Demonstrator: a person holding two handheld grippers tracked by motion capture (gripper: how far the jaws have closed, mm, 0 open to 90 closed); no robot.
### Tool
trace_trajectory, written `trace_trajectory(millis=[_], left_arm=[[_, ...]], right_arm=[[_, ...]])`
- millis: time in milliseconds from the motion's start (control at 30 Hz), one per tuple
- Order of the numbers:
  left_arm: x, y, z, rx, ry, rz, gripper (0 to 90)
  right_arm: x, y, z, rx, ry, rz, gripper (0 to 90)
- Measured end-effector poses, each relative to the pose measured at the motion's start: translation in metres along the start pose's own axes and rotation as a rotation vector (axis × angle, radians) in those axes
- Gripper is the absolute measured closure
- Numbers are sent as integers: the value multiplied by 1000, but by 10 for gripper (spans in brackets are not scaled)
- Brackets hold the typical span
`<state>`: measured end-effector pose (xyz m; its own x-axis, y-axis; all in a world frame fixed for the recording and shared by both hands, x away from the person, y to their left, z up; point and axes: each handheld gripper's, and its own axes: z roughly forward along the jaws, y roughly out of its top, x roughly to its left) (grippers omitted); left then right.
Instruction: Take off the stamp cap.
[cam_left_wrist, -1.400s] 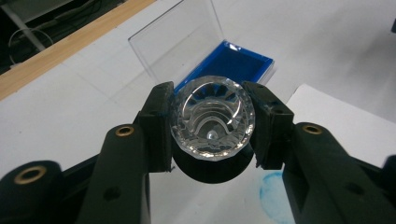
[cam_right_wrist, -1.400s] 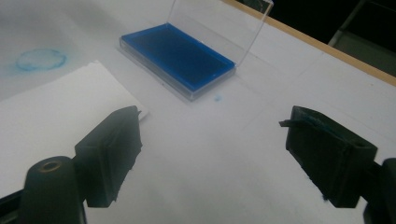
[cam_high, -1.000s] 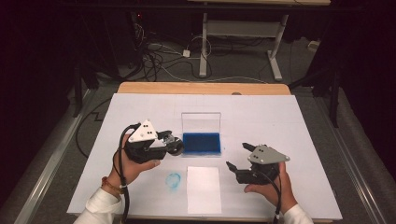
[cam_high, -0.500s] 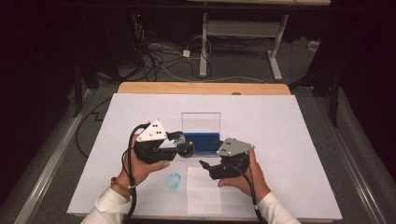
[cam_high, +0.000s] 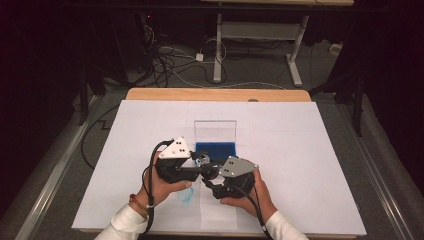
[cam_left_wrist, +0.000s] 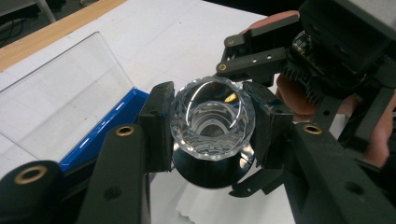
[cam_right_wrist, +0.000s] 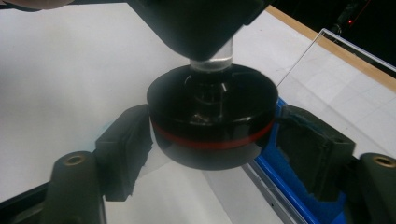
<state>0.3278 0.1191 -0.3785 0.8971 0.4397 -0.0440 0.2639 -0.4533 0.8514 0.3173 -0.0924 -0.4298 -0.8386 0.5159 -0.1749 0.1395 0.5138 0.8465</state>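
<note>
A faceted clear glass piece on a round black base with a red band hangs above the table in front of the blue box. My left gripper is shut on the glass part, one pad on each side. My right gripper comes in from the other side with the black base between its jaws. Those jaws have just been closing, and both pads now touch the base's rim. In the high view the left gripper and right gripper meet nose to nose.
The blue box has a clear lid standing upright behind it. A white sheet and a small pale blue item lie near the table's front edge. White paper covers the table, with a wooden strip at the back.
My right gripper has moved left from the table's right side to the held piece, and its jaws have narrowed around the black base. The left gripper has shifted a little right with the piece.
</note>
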Motion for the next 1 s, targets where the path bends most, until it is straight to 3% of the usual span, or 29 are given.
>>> trace_trajectory(millis=[33,200,1000], left_arm=[[1,-1,0,-5,-16,-6,548],[0,-3,0,-4,-15,-7,548],[6,-8,-5,-26,-89,-27,548]], right_arm=[[1,-1,1,7,1,-1,295],[3,-3,2,16,0,-27,380],[8,-4,-5,-7,-13,-49,380]])
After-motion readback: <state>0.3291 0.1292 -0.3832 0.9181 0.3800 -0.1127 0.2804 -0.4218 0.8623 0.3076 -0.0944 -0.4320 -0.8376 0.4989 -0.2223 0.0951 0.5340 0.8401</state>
